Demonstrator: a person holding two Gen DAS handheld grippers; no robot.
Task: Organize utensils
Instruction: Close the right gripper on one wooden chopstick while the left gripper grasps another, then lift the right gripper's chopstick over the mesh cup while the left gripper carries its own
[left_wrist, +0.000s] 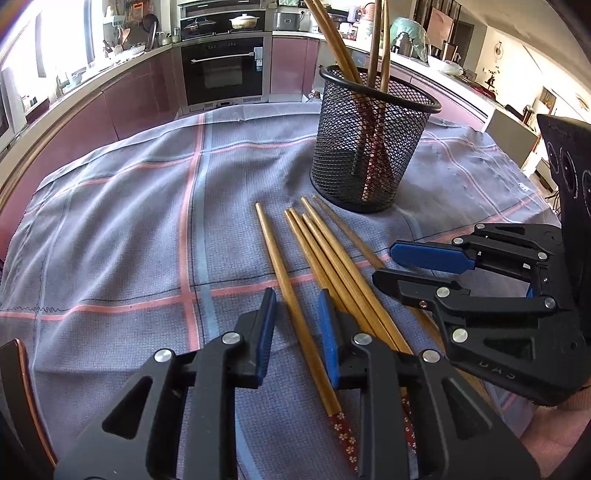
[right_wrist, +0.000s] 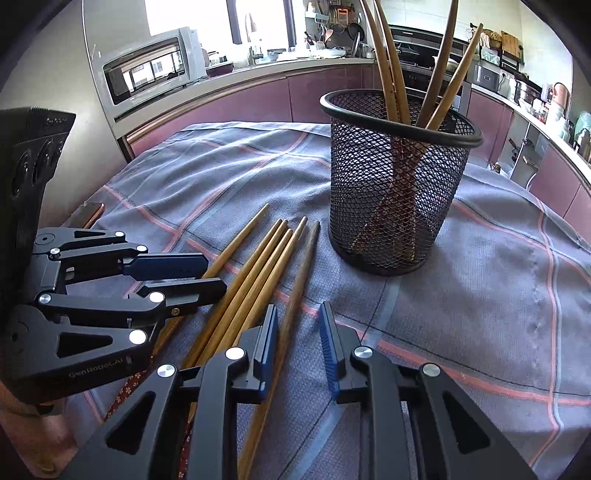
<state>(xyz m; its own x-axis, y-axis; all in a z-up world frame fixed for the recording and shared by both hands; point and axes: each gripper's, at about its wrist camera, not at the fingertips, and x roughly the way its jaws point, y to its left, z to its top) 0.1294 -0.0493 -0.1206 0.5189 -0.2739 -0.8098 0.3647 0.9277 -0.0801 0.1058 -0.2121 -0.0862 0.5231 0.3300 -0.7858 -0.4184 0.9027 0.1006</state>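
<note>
Left gripper (left_wrist: 299, 299) straddling the leftmost chopstick (left_wrist: 291, 295), right gripper (right_wrist: 299, 314) straddling the rightmost (right_wrist: 295, 314); jaws narrowed on both, pads seemingly not pinching yet. Probably one stick each for the mesh holder (left_wrist: 373, 147) just beyond the loose chopsticks on the cloth (left_wrist: 129, 221).

A grey-blue cloth (left_wrist: 122, 229) with pink and pale-blue stripes covers the counter. Beyond its far edge stands a built-in oven (left_wrist: 221, 72) set among maroon cabinets (left_wrist: 140, 92). A lidded pot (left_wrist: 244, 21) sits above the oven. Left of the cloth, a silver microwave (right_wrist: 147, 66) stands beneath a bright window (right_wrist: 218, 16).
</note>
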